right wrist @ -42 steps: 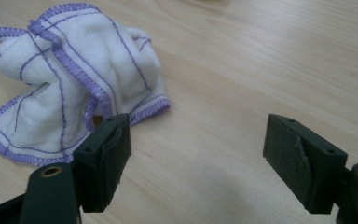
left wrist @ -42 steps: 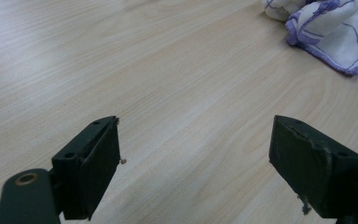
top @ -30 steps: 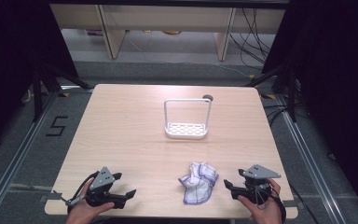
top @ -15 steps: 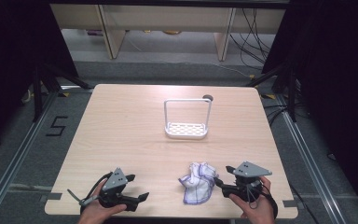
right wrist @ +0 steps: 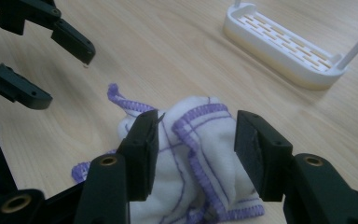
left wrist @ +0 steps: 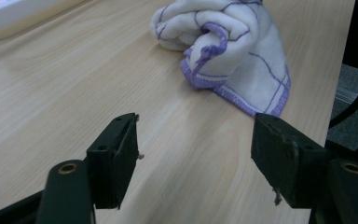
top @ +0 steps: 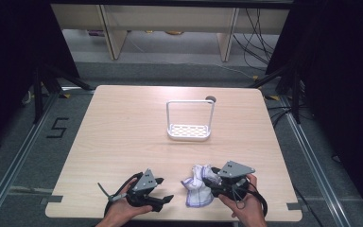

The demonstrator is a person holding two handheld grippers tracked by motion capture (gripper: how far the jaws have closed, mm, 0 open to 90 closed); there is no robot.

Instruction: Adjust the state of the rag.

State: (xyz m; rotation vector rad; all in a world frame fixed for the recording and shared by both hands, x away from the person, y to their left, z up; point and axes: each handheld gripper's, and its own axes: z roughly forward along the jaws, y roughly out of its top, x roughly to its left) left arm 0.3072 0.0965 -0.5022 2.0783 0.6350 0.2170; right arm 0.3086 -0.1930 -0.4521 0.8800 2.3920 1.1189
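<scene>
High view: 1 crumpled white cloth with purple stitched edges (top: 196,186) lies near the front edge of the pale wooden bench (top: 123,127), and 1 white plastic rack (top: 189,120) stands well apart. Of the 2 grippers, the right gripper (right wrist: 193,149) has been closing its jaws around the cloth (pads not yet pressing); the left gripper (left wrist: 193,154), also closing, is released over bare wood.
</scene>
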